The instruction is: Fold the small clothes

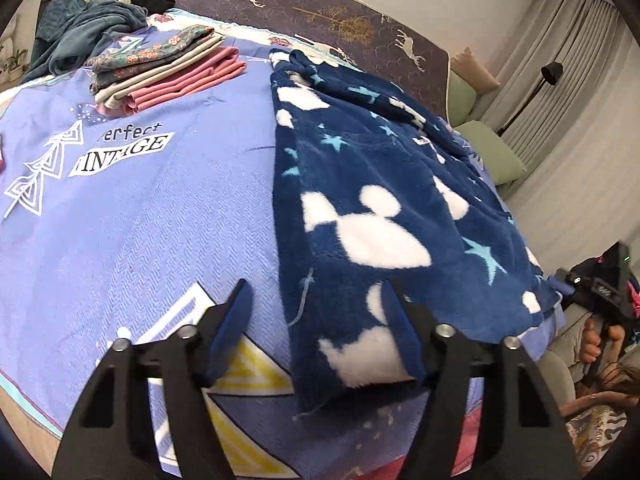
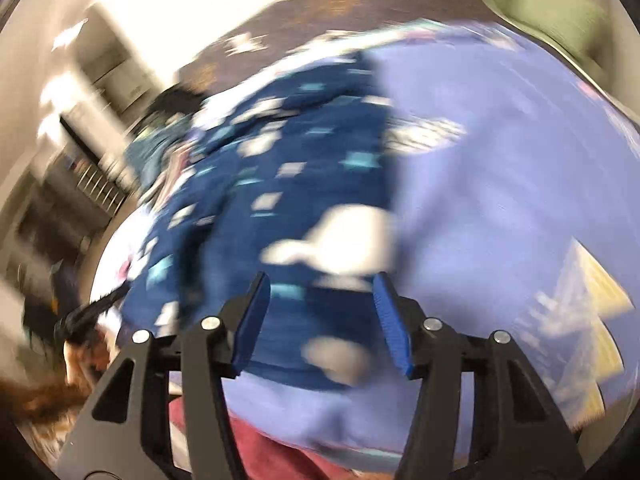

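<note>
A navy fleece garment (image 1: 372, 200) with white mouse-head shapes and light blue stars lies spread on the purple bedspread (image 1: 160, 220). My left gripper (image 1: 320, 292) is open, its jaws wide apart over the garment's near left corner, with the right pad on the fleece. The right wrist view is motion-blurred. My right gripper (image 2: 320, 284) is open above the same garment's (image 2: 280, 184) near edge, nothing between the pads. The right gripper's body and the hand on it show in the left wrist view (image 1: 600, 288) past the garment's right side.
A stack of folded clothes (image 1: 168, 68), floral, grey and pink, sits at the back left of the bed. A heap of dark and teal clothes (image 1: 92, 20) lies behind it. A patterned headboard (image 1: 320, 4), green pillows (image 1: 492, 148) and curtains (image 1: 580, 92) stand at the back right.
</note>
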The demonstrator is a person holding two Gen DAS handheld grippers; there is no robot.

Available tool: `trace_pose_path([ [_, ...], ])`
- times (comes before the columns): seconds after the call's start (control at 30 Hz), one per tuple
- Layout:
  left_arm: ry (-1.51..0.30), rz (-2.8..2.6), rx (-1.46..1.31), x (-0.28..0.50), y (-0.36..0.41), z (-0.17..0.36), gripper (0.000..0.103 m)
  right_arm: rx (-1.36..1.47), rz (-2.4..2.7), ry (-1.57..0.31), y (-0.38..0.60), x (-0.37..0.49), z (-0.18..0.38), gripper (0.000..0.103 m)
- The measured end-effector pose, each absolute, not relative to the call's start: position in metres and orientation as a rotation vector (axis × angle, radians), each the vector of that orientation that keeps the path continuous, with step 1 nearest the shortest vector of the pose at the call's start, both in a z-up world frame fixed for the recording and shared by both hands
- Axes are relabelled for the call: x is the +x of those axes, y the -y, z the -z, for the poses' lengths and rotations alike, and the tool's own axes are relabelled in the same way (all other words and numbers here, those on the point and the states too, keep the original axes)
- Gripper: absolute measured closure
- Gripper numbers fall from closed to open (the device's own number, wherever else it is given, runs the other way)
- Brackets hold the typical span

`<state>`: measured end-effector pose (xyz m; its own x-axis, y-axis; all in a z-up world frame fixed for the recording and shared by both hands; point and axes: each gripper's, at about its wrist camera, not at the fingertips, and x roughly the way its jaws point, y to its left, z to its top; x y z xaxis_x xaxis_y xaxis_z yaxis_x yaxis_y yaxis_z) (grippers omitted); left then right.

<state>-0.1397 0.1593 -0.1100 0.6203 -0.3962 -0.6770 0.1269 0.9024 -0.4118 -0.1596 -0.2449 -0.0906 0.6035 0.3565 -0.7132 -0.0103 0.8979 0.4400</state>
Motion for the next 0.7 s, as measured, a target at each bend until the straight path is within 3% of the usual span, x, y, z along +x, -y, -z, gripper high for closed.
trace_pose_path([
  [0.07,-0.862,0.333,-0.344,-0.141,-0.156,0.108,0.046,0.525,-0.218,-0.933,0.264,-0.165,0.105,0.047],
  [0.13,-0.868,0.355,-0.338,-0.144,-0.152,0.107,0.046,0.572,-0.268,-0.963,0.264,-0.167,0.115,0.046],
  [0.23,-0.881,0.382,-0.328,-0.142,-0.148,0.108,0.046,0.580,-0.332,-0.992,0.249,-0.156,0.126,0.036],
  [0.33,-0.882,0.399,-0.369,-0.128,-0.149,0.116,0.046,0.605,-0.391,-1.005,0.241,-0.140,0.134,0.034],
  [0.37,-0.877,0.397,-0.403,-0.123,-0.151,0.118,0.054,0.634,-0.417,-1.010,0.240,-0.133,0.136,0.040],
  [0.4,-0.873,0.392,-0.422,-0.120,-0.152,0.118,0.069,0.647,-0.428,-1.013,0.240,-0.129,0.136,0.054],
  [0.43,-0.875,0.409,-0.437,-0.118,-0.151,0.118,0.089,0.667,-0.420,-1.030,0.242,-0.127,0.138,0.091],
  [0.53,-0.804,0.410,-0.417,-0.130,-0.151,0.100,0.092,0.745,-0.451,-0.960,0.248,-0.133,0.125,0.092],
  [0.7,-0.621,0.454,-0.349,-0.167,-0.145,0.030,0.093,0.658,-0.486,-0.754,0.252,-0.169,0.051,0.094],
])
